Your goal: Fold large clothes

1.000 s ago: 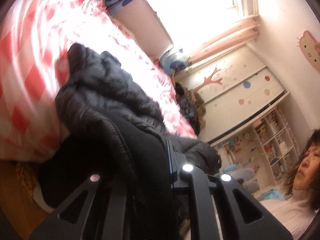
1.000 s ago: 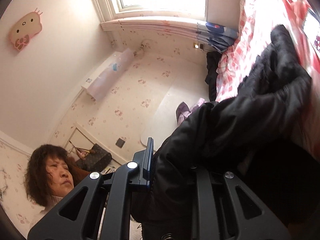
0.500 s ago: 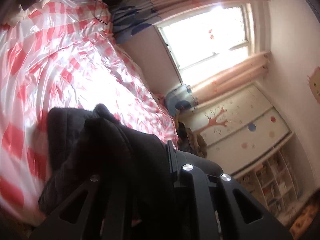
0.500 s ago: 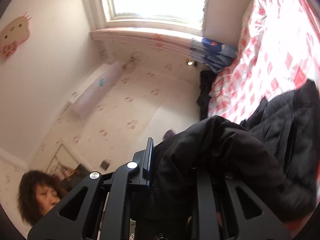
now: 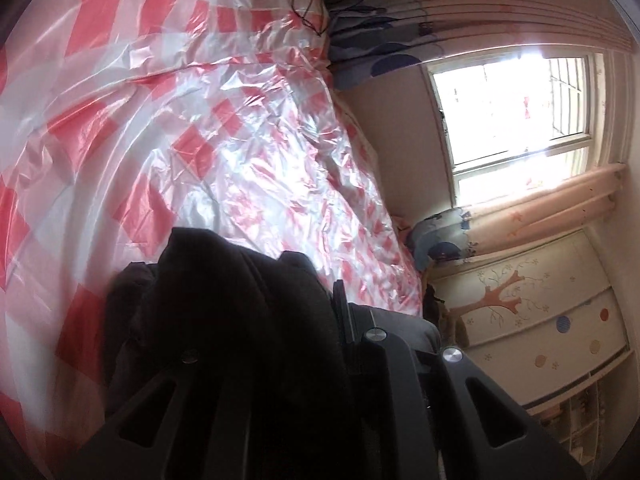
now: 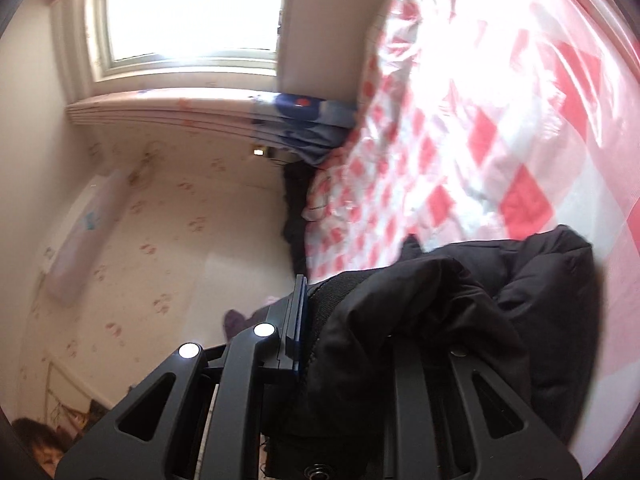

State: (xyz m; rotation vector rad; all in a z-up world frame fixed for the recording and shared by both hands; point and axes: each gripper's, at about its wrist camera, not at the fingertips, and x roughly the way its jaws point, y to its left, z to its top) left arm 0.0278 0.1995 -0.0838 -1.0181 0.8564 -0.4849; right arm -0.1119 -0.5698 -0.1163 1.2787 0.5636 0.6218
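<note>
Left wrist view: left gripper (image 5: pixel 280 320) enters from the bottom edge, rolled so the room appears on its side. Its fingers are clamped on a thick fold of the black padded jacket (image 5: pixel 224 304). The jacket fills the lower centre of the frame and covers the left finger almost fully; only the right finger (image 5: pixel 340 312) shows its edge.

Behind the jacket, across the upper left and centre, lies the red-and-white checked plastic sheet (image 5: pixel 192 120) on the bed. Window (image 5: pixel 516 96) at upper right, painted wardrobe (image 5: pixel 532 308) at lower right.

Right wrist view: right gripper (image 6: pixel 360 320) also comes up from the bottom edge, rolled likewise. It is closed on another bunch of the jacket (image 6: pixel 460 312), which drapes over the right finger and hides it; the left finger (image 6: pixel 298 320) is visible at centre. Fingertip contact is buried in fabric, so the grip is probably firm. The jacket's far part rests on the checked sheet (image 6: pixel 480 120) at right. The frame is motion-blurred.
</note>
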